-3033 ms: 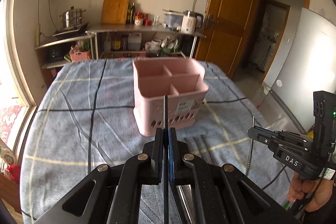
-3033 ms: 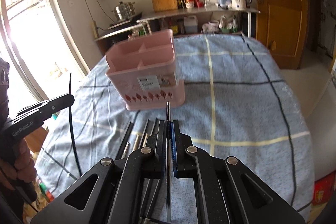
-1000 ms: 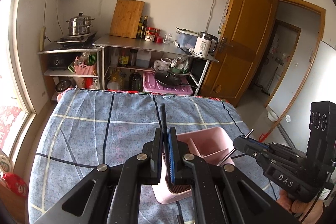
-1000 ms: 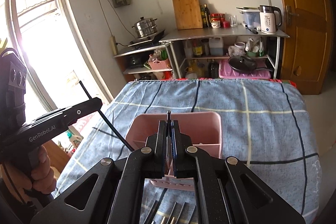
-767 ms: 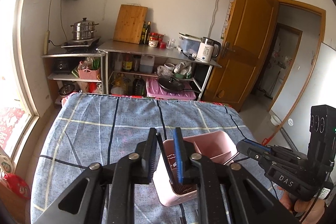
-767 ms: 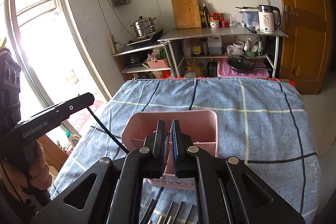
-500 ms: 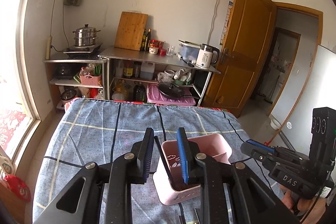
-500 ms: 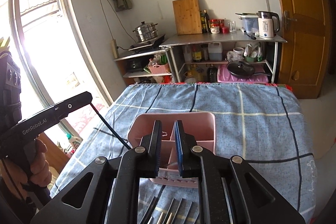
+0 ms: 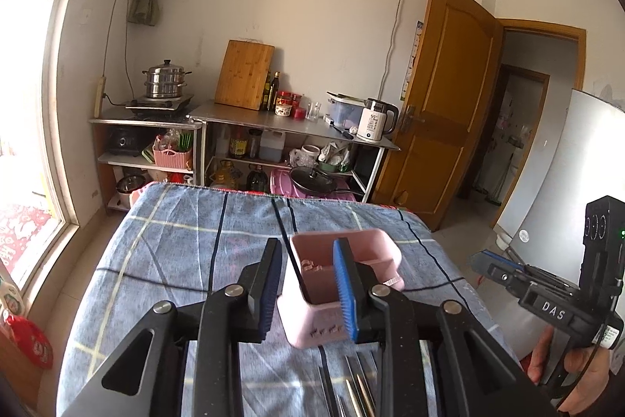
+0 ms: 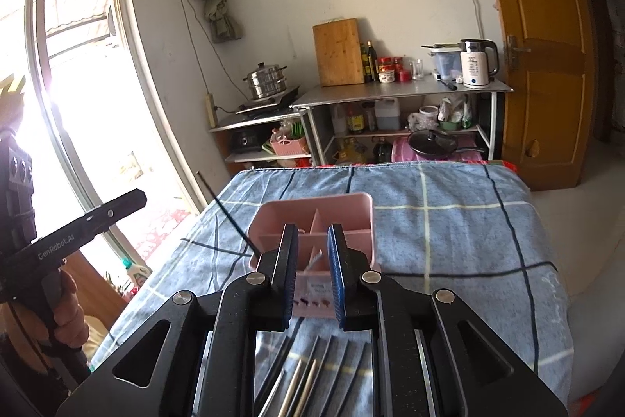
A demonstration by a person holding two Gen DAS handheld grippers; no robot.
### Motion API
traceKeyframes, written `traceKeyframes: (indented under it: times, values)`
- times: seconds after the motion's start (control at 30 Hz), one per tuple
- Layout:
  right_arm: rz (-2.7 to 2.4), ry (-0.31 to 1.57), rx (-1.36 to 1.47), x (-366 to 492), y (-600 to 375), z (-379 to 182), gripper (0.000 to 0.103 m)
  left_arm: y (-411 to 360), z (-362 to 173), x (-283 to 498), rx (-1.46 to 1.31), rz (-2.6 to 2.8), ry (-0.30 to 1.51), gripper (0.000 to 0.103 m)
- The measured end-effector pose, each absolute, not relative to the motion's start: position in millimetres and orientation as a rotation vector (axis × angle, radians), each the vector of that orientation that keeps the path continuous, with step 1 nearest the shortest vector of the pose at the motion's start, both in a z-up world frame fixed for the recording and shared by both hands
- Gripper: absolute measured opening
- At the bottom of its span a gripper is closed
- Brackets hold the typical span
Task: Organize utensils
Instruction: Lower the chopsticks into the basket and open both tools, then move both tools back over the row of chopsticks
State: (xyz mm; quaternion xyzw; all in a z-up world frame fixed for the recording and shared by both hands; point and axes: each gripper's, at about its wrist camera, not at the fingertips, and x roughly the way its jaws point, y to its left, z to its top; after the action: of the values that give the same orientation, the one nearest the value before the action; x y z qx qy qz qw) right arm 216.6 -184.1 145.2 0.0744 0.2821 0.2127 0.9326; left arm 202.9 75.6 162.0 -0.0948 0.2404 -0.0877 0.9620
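A pink utensil caddy point(image 9: 375, 253) point(image 10: 353, 212) with compartments stands on the blue checked tablecloth. A thin black chopstick point(image 9: 299, 274) point(image 10: 228, 212) leans in its left compartment, sticking up and out. A metal utensil point(image 10: 314, 260) lies inside the front compartment. My left gripper point(image 9: 306, 290) is open and empty above the caddy's near side. My right gripper point(image 10: 312, 274) is open and empty above the caddy. Several chopsticks and metal utensils point(image 9: 353, 391) point(image 10: 308, 374) lie on the cloth in front of the caddy, partly hidden by the grippers.
The tablecloth point(image 9: 183, 241) point(image 10: 449, 221) covers the whole table. Behind it stand metal shelves point(image 9: 293, 127) with a kettle, a cutting board, a steamer pot and bottles. A window is on the left and a wooden door point(image 9: 441, 96) on the right.
Both grippers came up over the caddy, opened and let go of their utensils, which now sit in the caddy. Both jaws have since opened wider and drawn back a little.
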Motion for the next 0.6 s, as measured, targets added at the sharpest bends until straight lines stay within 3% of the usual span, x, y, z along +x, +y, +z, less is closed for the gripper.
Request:
traceKeyframes:
  times: [0.27,0.6]
  values:
    - [0.400,0.594,0.150,163,-199,120,0.016,65,131,145,-0.183,-0.177,0.490,0.043]
    - [0.352,0.633,0.141,105,-213,81,0.016,55,92,82,-0.153,-0.172,0.492,0.043]
